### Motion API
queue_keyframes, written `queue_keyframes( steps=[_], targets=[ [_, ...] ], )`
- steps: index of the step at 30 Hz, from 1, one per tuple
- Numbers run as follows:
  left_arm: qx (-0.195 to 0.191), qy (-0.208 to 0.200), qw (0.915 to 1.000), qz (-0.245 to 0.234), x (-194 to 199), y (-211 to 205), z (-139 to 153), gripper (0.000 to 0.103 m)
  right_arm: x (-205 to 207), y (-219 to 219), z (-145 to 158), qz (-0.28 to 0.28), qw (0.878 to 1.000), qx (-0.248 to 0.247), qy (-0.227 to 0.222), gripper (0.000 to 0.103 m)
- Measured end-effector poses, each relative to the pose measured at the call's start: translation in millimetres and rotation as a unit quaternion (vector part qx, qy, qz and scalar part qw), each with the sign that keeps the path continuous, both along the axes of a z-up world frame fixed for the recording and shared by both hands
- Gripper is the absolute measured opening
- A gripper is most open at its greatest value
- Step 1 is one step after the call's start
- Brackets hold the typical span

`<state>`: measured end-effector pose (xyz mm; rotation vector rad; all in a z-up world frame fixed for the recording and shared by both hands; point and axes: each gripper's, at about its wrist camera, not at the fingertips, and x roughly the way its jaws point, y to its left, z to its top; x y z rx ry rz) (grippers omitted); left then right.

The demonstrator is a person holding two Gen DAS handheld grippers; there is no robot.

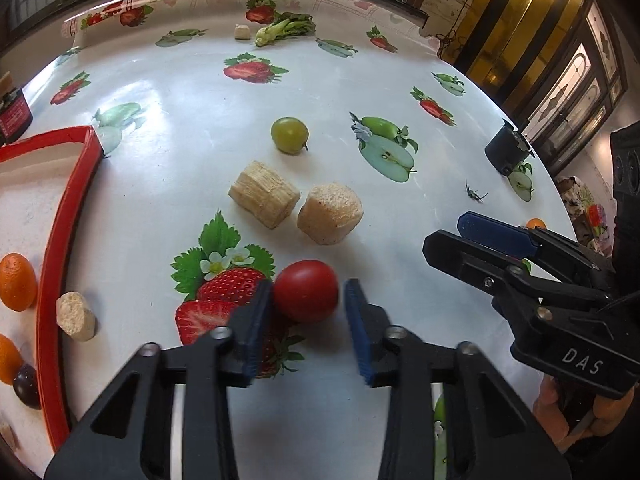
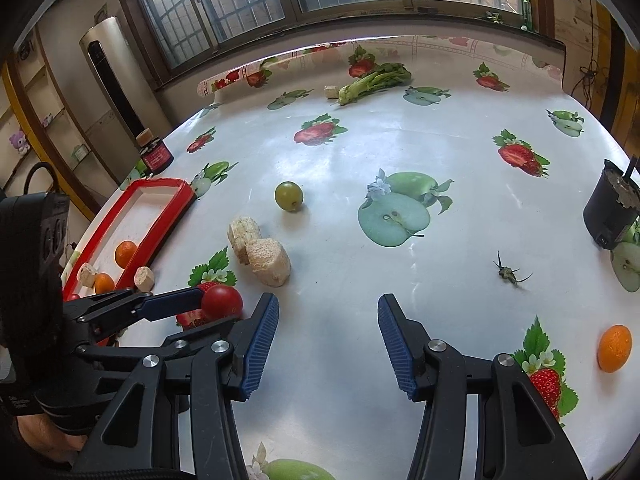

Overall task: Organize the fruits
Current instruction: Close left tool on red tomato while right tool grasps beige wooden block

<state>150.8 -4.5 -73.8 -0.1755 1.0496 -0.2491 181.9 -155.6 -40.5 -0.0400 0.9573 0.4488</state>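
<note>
A red cherry tomato (image 1: 306, 291) lies on the table between the fingers of my left gripper (image 1: 307, 322), which is open around it; the left finger touches it, the right stands apart. It also shows in the right wrist view (image 2: 221, 301). A red-rimmed tray (image 1: 86, 148) at the left holds small oranges (image 1: 17, 281) and a dark fruit (image 1: 26, 385). A green fruit (image 1: 289, 135) and two pale sugarcane chunks (image 1: 264, 193) lie mid-table. My right gripper (image 2: 328, 340) is open and empty over bare table. A small orange (image 2: 614, 347) lies to its right.
A pale chunk (image 1: 76, 316) sits beside the tray rim. A leafy vegetable (image 2: 374, 79) and another chunk lie at the far edge. A black pot (image 2: 612, 212) stands at the right, a dark jar (image 2: 155, 154) behind the tray, and a stem scrap (image 2: 508, 272) lies loose.
</note>
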Motion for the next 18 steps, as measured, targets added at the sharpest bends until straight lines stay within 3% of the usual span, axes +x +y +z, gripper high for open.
queue_keyframes(
  steps=[4,12,16,18],
  targets=[
    [0.016,-0.014,0.9997,0.014,-9,16,5,0.029,5,12,-7,0.014,1.000,0.001,0.008,0.054],
    [0.010,-0.013,0.9989,0.044,-16,46,9,0.029,29,60,-29,0.049,0.999,-0.002,0.025,0.052],
    [0.011,-0.017,0.9987,0.048,-18,50,13,0.029,32,73,-34,0.052,0.998,-0.025,0.016,0.030],
    [0.014,-0.021,0.9986,0.047,-21,51,16,0.029,27,73,-31,0.056,0.998,-0.019,0.015,0.029]
  ],
)
